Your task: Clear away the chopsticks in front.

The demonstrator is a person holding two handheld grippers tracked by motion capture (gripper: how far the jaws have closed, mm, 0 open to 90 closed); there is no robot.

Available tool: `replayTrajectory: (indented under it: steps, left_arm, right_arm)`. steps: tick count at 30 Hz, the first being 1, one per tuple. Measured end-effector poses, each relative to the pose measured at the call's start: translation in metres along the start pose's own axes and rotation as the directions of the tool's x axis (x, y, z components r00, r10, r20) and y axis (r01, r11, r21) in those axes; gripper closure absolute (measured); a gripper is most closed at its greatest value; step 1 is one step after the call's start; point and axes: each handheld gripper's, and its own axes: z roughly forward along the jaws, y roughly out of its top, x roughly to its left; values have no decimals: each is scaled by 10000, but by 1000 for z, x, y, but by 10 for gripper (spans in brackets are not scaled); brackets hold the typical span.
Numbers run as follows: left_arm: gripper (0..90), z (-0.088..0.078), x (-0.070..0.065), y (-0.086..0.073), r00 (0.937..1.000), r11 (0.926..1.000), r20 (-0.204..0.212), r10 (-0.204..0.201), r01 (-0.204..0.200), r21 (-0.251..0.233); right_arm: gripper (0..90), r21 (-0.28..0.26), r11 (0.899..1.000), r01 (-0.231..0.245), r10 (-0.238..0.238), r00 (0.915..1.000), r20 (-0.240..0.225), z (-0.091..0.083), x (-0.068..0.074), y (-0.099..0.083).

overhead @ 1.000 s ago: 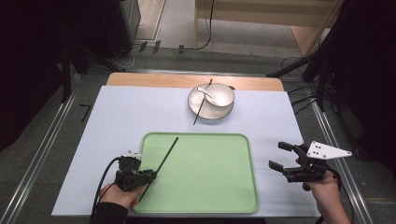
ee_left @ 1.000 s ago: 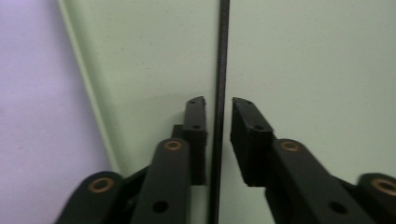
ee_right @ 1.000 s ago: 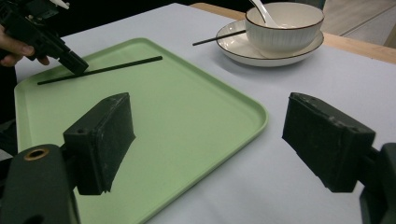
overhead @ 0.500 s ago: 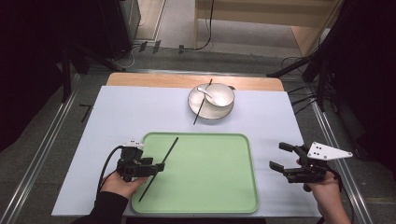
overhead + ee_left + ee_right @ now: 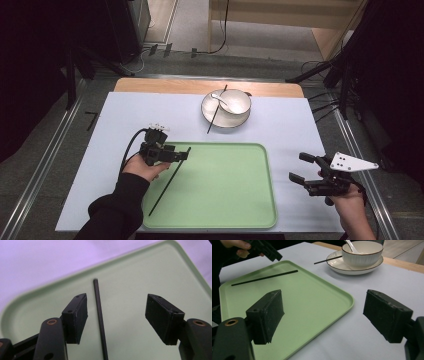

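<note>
Left gripper jaws had just been opening, spread wide, nothing pinched; black chopstick was left lying free on green tray, lower left of frame. Placing step judged done; second chopstick on plate, upper centre, likely to be fetched next.

tray: matt green plastic, smooth | chopstick: matt black | bowl and saucer: glossy glazed ceramic | table cover: pale, matt, smooth | tabletop edge: wood | gripper pads: matt black, scuffed
</note>
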Motion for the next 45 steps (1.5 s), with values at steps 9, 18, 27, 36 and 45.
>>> replayTrajectory:
  steps: [9, 18, 27, 36, 45]
  left_arm:
    - [339, 14, 2, 48, 9995, 9995, 4, 331, -331, 17]
    - [341, 31, 1, 90, 9967, 9968, -224, 781, -784, -148]
    - [367, 59, -7, 122, 9903, 9917, -539, 1279, -1269, 210]
    - [418, 91, -7, 139, 9851, 9895, -938, 1440, -1419, 289]
    - [512, 114, -6, 141, 9854, 9899, -1116, 1285, -1206, 751]
  right_arm:
    - [169, 85, 10000, -35, 34, 10000, 69, 0, -1, 0]
    - [169, -7, 10000, -52, 52, 10000, 63, -2, -1, 0]
    - [169, -63, 9999, -85, 86, 9999, 90, -4, -1, -1]
    - [169, -154, 9998, -83, 84, 9999, 110, -7, -2, -1]
    - [169, -216, 9997, -106, 109, 9998, 164, -10, -2, -2]
